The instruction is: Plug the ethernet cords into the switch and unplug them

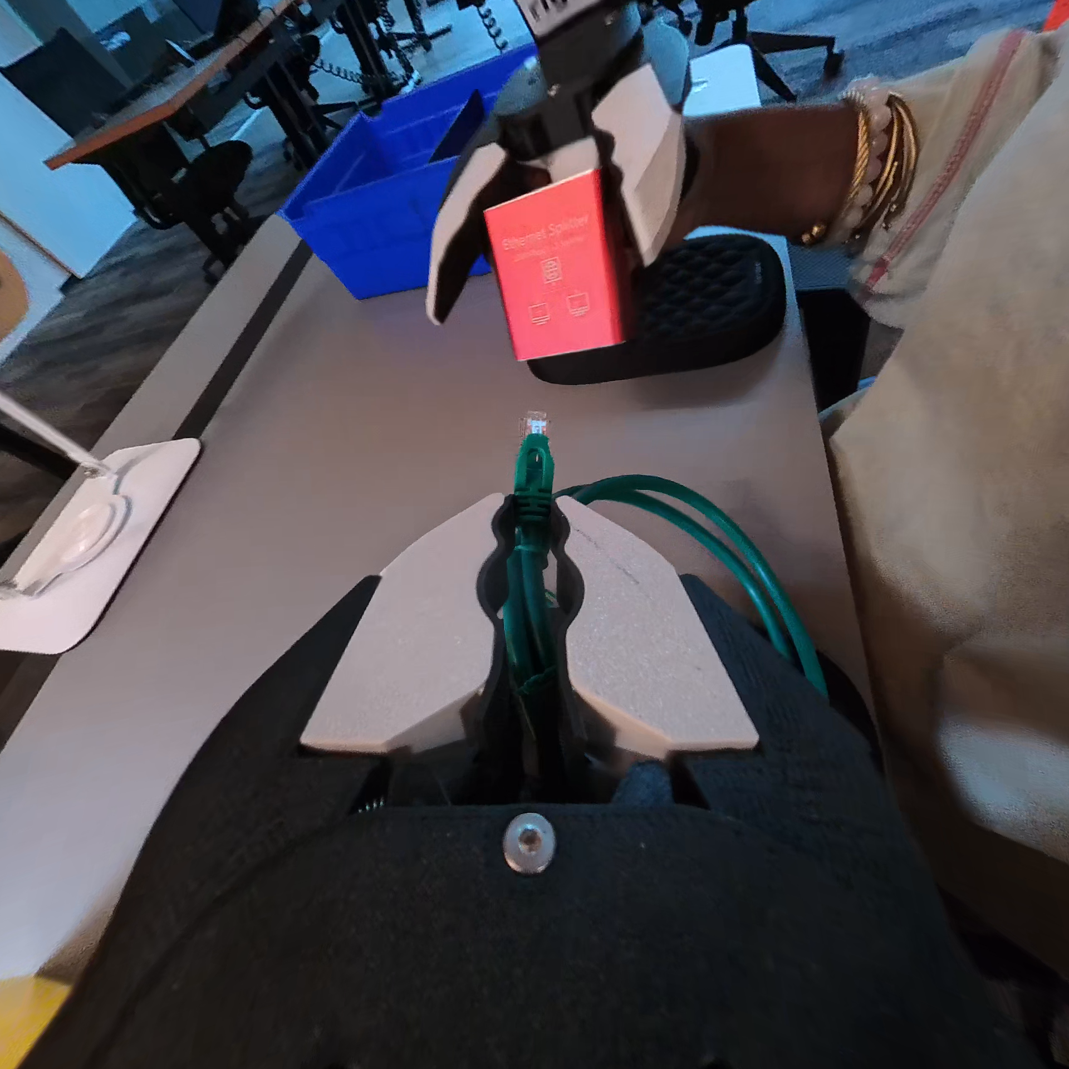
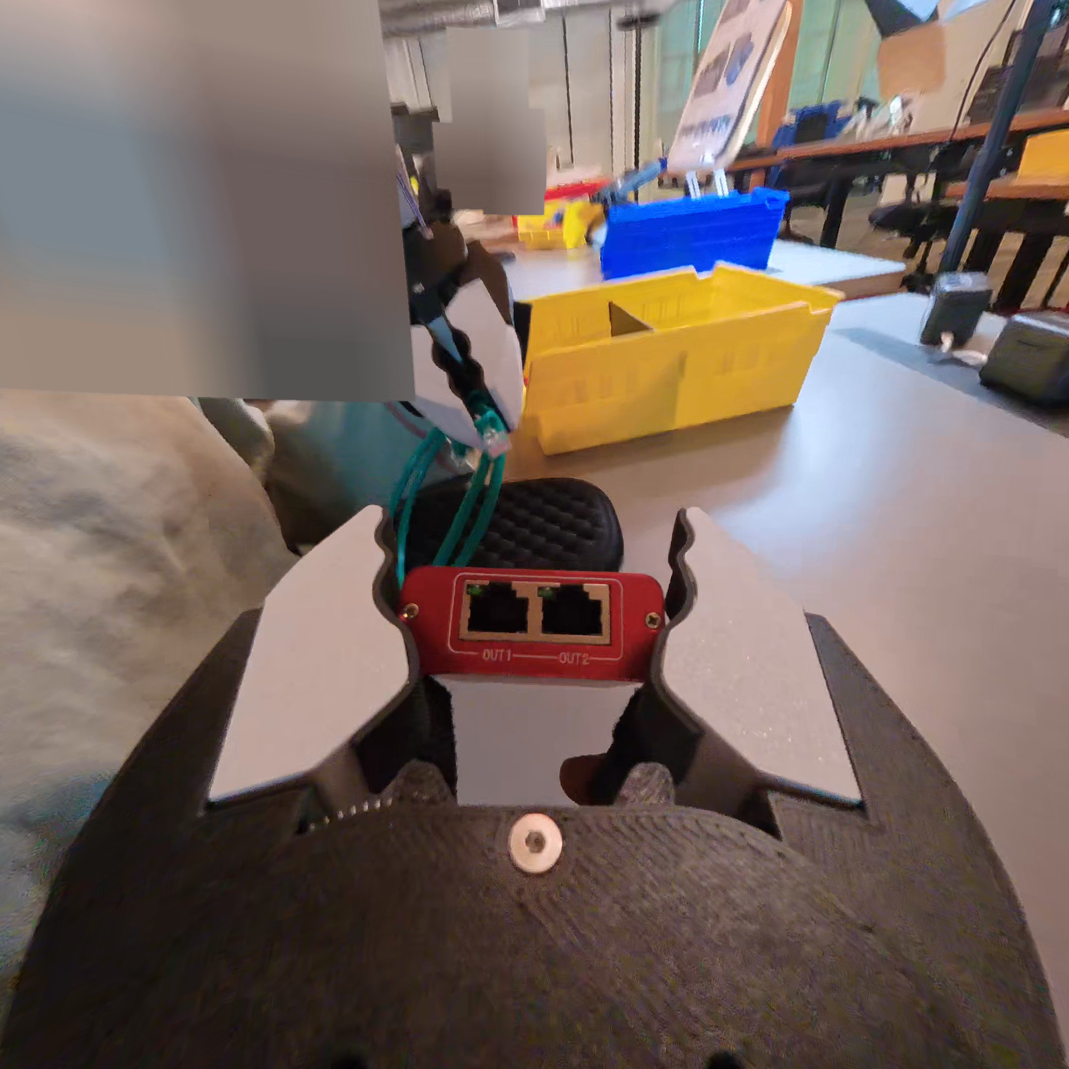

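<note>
left gripper (image 1: pixel 529 509) is clamped on the green ethernet cord (image 1: pixel 535 474) mid frame, plug poking out. right gripper (image 2: pixel 529 578) grips the red switch (image 2: pixel 532 622), both ports empty, center frame above the table (image 2: pixel 867 491).

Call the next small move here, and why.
Probably bring the left gripper forward to line the green cord's plug up with a port. The red switch, clamped in the right gripper, shows both ports empty, and a gap separates them.

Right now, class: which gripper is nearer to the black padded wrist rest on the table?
Right. The right gripper, shut on the red switch, hangs just over the wrist rest. The left gripper, holding the green ethernet cord, sits farther back.
</note>
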